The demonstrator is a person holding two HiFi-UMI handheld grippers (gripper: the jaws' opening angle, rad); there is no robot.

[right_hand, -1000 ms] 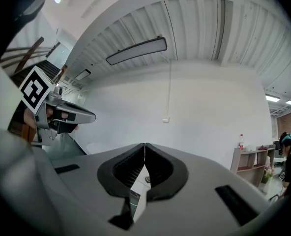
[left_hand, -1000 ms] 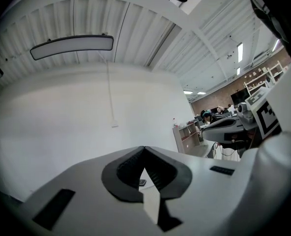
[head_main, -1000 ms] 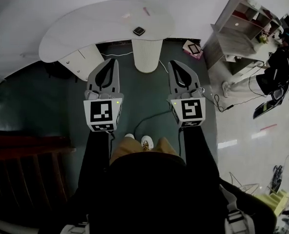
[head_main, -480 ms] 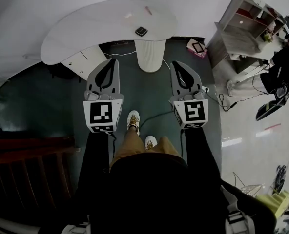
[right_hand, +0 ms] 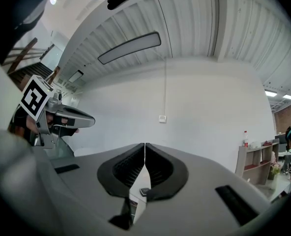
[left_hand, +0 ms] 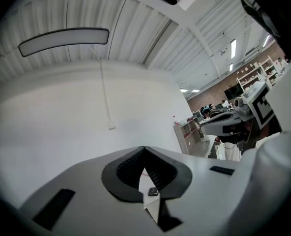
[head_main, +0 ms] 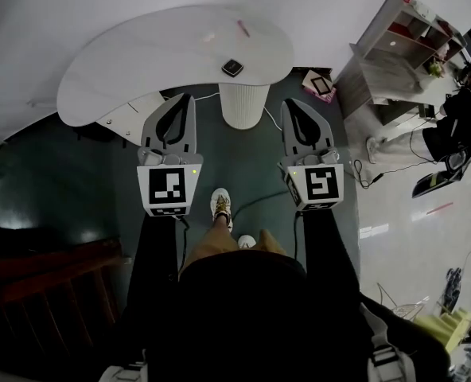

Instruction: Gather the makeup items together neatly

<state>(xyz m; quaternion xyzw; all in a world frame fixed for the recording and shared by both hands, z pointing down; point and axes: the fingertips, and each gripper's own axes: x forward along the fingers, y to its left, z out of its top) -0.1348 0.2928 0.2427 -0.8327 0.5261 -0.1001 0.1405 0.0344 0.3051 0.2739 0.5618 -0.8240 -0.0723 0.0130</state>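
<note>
A white curved table (head_main: pixel 140 62) stands ahead of me. On it lie a small dark square compact (head_main: pixel 232 68) and, farther back, a thin pink stick (head_main: pixel 242 28). My left gripper (head_main: pixel 184 99) and right gripper (head_main: pixel 292 104) are held level side by side, short of the table's near edge, over the dark floor. Both are shut with nothing between the jaws. The compact (left_hand: pixel 152 191) shows small below the closed left gripper (left_hand: pixel 144 149) in the left gripper view. It shows as well under the closed right gripper (right_hand: pixel 145 145), as the compact (right_hand: pixel 145 191) in the right gripper view.
A ribbed white pedestal (head_main: pixel 243 102) carries the table, with a white drawer unit (head_main: pixel 132 108) beneath its left side. Shelving (head_main: pixel 395 50) and a standing person (head_main: pixel 458 122) are at the right. Cables (head_main: pixel 255 201) trail on the floor; a wooden railing (head_main: pixel 52 269) is at lower left.
Both grippers have moved forward toward the table, which now sits nearer and larger in the head view. The person's feet have stepped forward. Both jaws stay shut.
</note>
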